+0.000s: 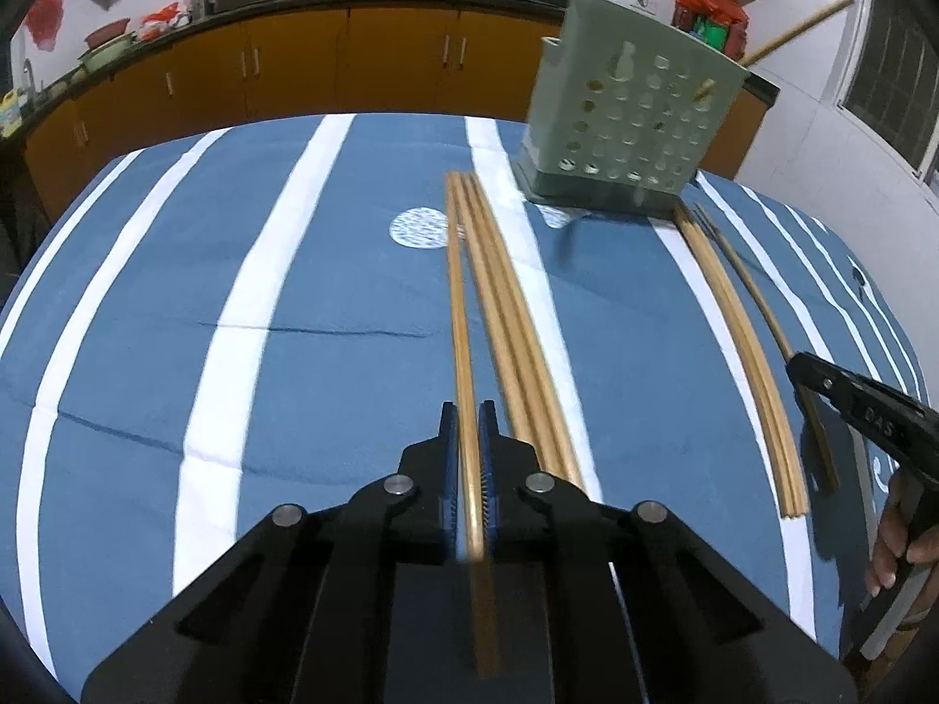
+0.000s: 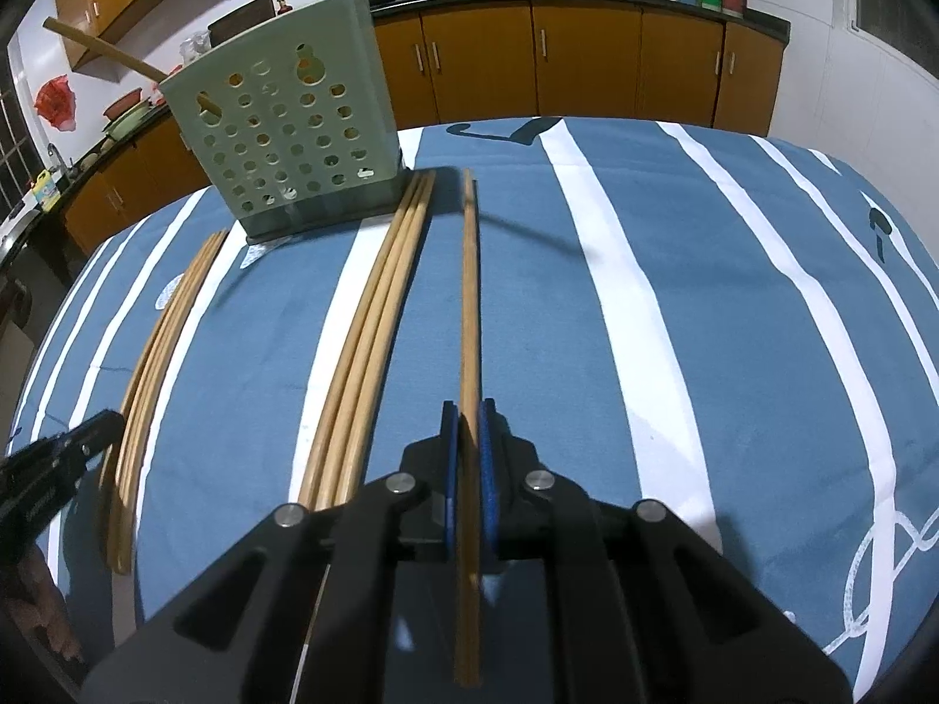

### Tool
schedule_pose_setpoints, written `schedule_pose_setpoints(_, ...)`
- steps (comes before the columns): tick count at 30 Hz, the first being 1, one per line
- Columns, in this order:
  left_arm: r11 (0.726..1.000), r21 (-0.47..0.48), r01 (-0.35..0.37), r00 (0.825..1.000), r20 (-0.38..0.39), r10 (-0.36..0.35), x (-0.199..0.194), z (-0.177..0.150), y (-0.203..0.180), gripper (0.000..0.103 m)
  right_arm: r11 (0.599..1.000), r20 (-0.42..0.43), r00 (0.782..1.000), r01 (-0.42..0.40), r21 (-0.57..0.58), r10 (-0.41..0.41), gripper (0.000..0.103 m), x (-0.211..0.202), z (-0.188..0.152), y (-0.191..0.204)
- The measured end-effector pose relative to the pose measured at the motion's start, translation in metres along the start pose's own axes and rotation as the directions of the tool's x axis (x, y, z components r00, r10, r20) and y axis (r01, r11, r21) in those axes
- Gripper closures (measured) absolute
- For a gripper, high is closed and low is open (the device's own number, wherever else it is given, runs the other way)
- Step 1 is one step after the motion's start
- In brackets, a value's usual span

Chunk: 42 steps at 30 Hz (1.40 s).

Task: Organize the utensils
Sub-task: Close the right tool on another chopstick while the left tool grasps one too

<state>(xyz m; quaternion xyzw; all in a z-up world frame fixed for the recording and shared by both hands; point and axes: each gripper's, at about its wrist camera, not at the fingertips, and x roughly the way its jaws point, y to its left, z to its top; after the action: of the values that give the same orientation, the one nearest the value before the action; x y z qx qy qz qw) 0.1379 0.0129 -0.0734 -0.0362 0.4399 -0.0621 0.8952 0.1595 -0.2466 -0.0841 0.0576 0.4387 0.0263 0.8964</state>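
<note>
Each hand-held gripper (image 1: 468, 428) (image 2: 468, 428) clamps chopstick (image 1: 460, 317) (image 2: 469, 293), tip toward holder (image 1: 628, 111).

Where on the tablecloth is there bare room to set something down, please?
The widest bare stretch lies right of the right gripper and its chopstick, out to the cloth's edge. Another lies left of the left gripper, past its chopstick. It is crowded between the loose bundles below the green holder.

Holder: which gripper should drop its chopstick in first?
Likely right. Both the left gripper and right gripper clamp one chopstick each, but the green holder looks larger and closer in the right wrist view.
</note>
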Motion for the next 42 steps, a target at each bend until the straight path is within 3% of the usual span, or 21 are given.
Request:
schedule_pose_setpoints(9,0.994,-0.074,-0.086,0.996,0.011,0.087,0.003,0.013,0.039,0.095,1.000,0.015,1.000,0.008,0.022,-0.009,0.095,-0.002,0.001,-0.007)
schedule_pose_setpoints(42,0.995,-0.057,-0.080,0.996,0.026,0.081,0.001,0.011,0.046,0.095,0.999,0.046,0.998,0.049,-0.011,-0.049,0.094,0.000,-0.002,-0.003)
